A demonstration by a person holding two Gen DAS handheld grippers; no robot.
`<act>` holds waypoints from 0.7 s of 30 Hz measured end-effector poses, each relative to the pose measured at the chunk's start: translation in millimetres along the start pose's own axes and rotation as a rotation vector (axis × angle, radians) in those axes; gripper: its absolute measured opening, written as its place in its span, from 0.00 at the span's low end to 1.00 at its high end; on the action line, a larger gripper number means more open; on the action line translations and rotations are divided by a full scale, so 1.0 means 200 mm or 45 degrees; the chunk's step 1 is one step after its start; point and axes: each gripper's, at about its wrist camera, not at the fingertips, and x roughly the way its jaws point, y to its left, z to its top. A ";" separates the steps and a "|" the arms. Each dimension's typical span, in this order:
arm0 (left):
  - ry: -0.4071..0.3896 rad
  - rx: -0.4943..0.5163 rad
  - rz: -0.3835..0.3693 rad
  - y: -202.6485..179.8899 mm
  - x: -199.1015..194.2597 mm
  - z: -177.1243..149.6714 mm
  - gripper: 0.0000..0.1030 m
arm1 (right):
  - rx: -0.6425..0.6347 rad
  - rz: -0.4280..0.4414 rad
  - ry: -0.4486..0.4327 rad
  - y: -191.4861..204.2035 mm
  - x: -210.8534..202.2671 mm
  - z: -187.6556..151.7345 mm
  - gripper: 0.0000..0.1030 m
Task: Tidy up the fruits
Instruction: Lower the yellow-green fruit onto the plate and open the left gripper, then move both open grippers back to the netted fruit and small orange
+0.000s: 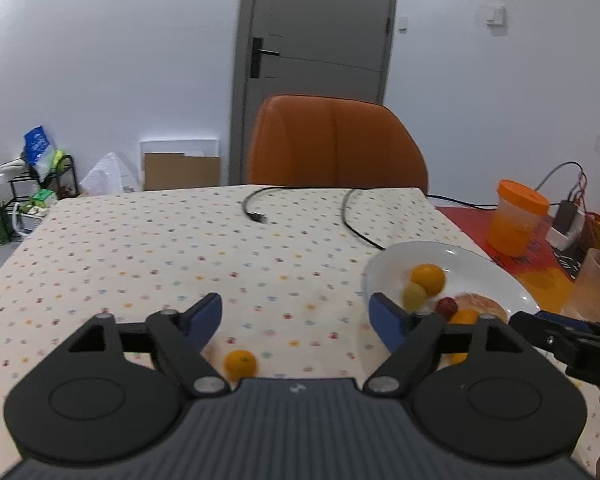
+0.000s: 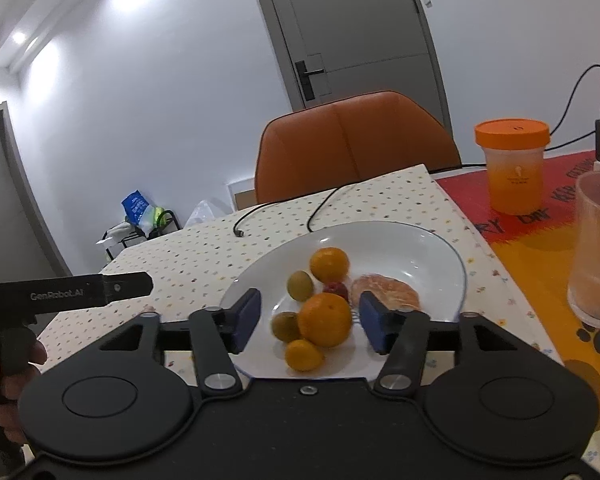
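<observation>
Left claw point(image 1: 296, 316) is spread wide and empty, hovering over the surface point(image 1: 148, 248) with the stray small orange point(image 1: 240, 363) just below and between its fingers. I'd drop straight down, centre it and close gently so it can't roll. Right claw point(image 2: 308, 320) is also apart and empty over the white plate point(image 2: 428, 248), where the other fruits point(image 2: 325, 319) sit, so release there, clear of the pile.

A lived-in home dining room: a table point(image 1: 148, 248) under a dotted cloth, an orange padded chair point(image 1: 336, 144) pushed up to it, a grey interior door point(image 1: 320, 32) behind, a cluttered black rack point(image 1: 32, 192) and cardboard point(image 1: 182, 170) against the white wall.
</observation>
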 end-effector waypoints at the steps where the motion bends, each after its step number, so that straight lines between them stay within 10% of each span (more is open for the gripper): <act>1: -0.002 -0.002 0.010 0.02 -0.01 0.00 0.80 | -0.007 0.002 0.000 0.01 0.00 0.00 0.59; 21: -0.015 -0.079 0.133 0.31 -0.12 -0.05 0.85 | -0.164 0.093 0.037 0.28 0.08 0.01 0.79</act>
